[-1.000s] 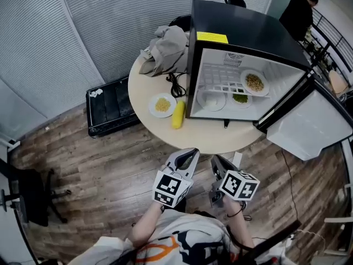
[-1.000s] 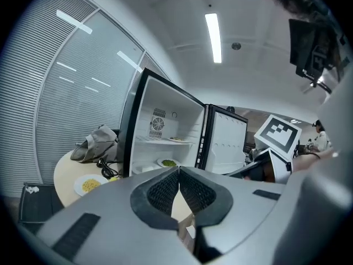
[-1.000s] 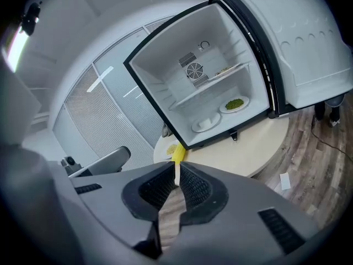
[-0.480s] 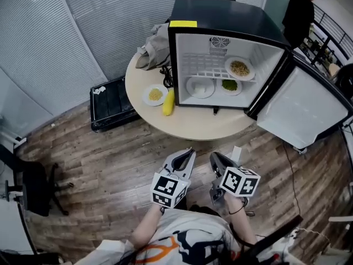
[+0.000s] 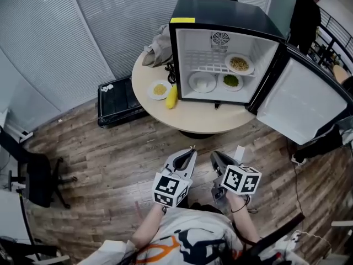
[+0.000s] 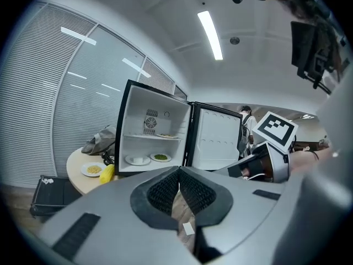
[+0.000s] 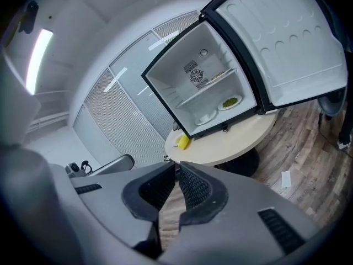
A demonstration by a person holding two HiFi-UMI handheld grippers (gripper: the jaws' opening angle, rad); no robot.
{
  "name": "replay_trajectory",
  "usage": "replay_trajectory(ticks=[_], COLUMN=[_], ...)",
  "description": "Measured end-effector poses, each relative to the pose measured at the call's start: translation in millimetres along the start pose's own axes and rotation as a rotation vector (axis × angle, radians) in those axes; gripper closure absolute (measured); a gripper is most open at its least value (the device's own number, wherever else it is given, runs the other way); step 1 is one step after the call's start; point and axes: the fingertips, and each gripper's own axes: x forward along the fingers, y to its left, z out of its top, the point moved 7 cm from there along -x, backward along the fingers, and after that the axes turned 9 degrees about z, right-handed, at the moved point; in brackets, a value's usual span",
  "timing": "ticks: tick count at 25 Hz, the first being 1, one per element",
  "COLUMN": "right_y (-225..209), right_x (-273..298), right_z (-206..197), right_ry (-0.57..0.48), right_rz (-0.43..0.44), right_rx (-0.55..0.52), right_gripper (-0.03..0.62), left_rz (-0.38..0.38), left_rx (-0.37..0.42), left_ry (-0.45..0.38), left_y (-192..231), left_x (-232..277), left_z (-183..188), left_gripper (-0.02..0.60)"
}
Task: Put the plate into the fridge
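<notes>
A small black fridge (image 5: 220, 21) stands open on a round table (image 5: 198, 117), its door (image 5: 300, 106) swung out to the right. A plate of yellow food (image 5: 160, 89) lies on the table left of the fridge, beside a corn cob (image 5: 171, 96). Three plates sit inside: one on the shelf (image 5: 238, 64), a white one (image 5: 202, 82) and one with greens (image 5: 230, 81) below. Both grippers hang low over the wooden floor, well short of the table. My left gripper (image 5: 192, 149) (image 6: 178, 169) and my right gripper (image 5: 213, 155) (image 7: 176, 165) are shut and hold nothing.
A grey cloth (image 5: 160, 46) and a black cable (image 5: 171, 75) lie on the table behind the plate. A black case (image 5: 116, 101) rests on the floor left of the table, an office chair (image 5: 33, 175) stands at far left, and a person (image 5: 306, 12) is behind the fridge.
The table and fridge now appear farther up and smaller in the head view, and the fridge front faces me more squarely. Both grippers keep their place and stay shut.
</notes>
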Motion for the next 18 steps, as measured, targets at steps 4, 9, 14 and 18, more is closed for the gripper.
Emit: replay_trajectory(ticks=[4, 9, 14, 18], right_y=[5.9, 9.9, 10.1, 8.2], right_x=[-4.3, -8.4, -14.3, -15.5], right_z=[-3.7, -7.8, -13.1, -18.6], right_ry=[0.008, 0.015, 0.021, 0.038], right_rz=[0.006, 0.011, 0.009, 0.013], right_rx=[-0.032, -0.048, -0.055, -0.054], right_gripper=[0.558, 0.56, 0.562, 0.565], left_rz=[0.017, 0.027, 0.022, 0.014], left_rx=[0.002, 0.005, 0.01, 0.018], left_ry=[-0.013, -0.028, -0.034, -0.036], left_y=[-3.0, -6.4, -12.7, -16.4], left_x=[-11.0, -20.6, -25.7, -27.7], left_z=[-0.7, 0.0, -2.3, -2.3], left_gripper=[0.569, 0.57, 0.57, 0.571])
